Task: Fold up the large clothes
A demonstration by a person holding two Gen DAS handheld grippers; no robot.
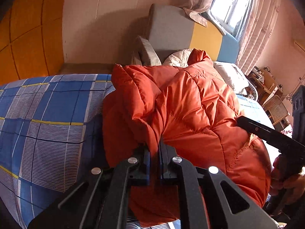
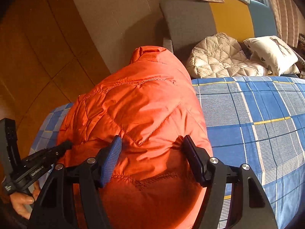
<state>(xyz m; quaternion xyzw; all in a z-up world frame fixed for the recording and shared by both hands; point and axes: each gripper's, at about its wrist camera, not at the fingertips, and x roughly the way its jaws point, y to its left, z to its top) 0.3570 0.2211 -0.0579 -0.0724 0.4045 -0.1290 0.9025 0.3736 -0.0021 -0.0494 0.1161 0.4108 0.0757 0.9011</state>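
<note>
The left gripper (image 1: 154, 148) is pinched nearly closed on a thin fold of the orange puffer jacket (image 1: 183, 114), the fabric rising out from between its blue pads. The right gripper (image 2: 151, 156) stands wide, both pads pressed into a thick bunch of the same jacket (image 2: 137, 110), which puckers at each pad. In the right wrist view the left gripper's tip (image 2: 63, 146) sits at the jacket's left edge, with a hand (image 2: 22, 202) on its handle below. In the left wrist view the right gripper's finger (image 1: 266, 131) reaches into the jacket from the right, its hand (image 1: 286, 183) low at the frame edge.

The jacket lies heaped on the bed (image 2: 257, 126), near its foot edge, with the collar toward the headboard. The bed carries a blue plaid sheet with white and yellow lines.

A cream quilted garment (image 2: 219, 59) lies bunched at the head edge, just beside a white pillow (image 2: 272, 53). Behind them stands a padded headboard (image 2: 228, 19) in grey, yellow and blue panels. A window (image 1: 234, 2) with pale curtains is above it. Orange-brown panelled cupboards (image 1: 28, 38) line the far side. Cluttered furniture (image 1: 266, 84) stands beyond the bed's far corner, too small to make out.
</note>
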